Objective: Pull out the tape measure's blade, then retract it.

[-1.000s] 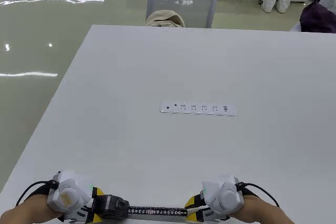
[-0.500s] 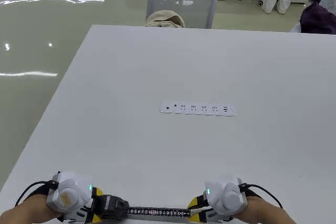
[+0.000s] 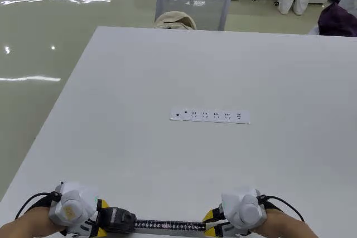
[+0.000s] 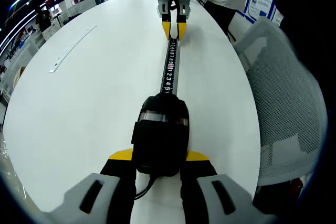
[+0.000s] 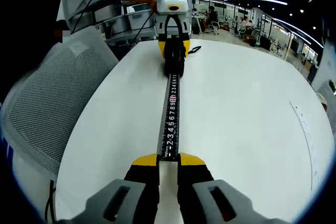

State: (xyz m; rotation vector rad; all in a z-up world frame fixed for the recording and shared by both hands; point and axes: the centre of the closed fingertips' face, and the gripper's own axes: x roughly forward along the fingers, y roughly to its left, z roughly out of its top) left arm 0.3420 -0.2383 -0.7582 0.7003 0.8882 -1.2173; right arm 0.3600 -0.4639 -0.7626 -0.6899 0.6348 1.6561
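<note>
The left gripper (image 4: 160, 156) is squeezing the tape measure (image 4: 160, 129), a chunky black box with rounded corners and a shiny band across its top. Its two jaws have yellow tips and gray plastic bodies. They are pressing on the two sides of the box, so they are standing only as far apart as the box is wide. A long, thin blade (image 5: 171, 114) is running straight out of the box to the right gripper (image 5: 168, 160). The blade is flat and black, with small white numbers and one red mark on it. The right gripper is pinching the end of the blade, and its yellow-tipped jaws are sitting almost together, with just a narrow slit between them. In the head view both grippers are showing at the near edge of the table (image 3: 223, 65), the left one on the left side and the right one on the right side. The blade is stretching between them along that edge. It is hanging low over the table, and I cannot tell if it is touching it. The table is white, smooth and flat. In its middle a long, thin white power strip (image 3: 210, 115) is lying with a row of sockets. At the far end a gray chair (image 3: 192, 1) with a mesh back is standing.
</note>
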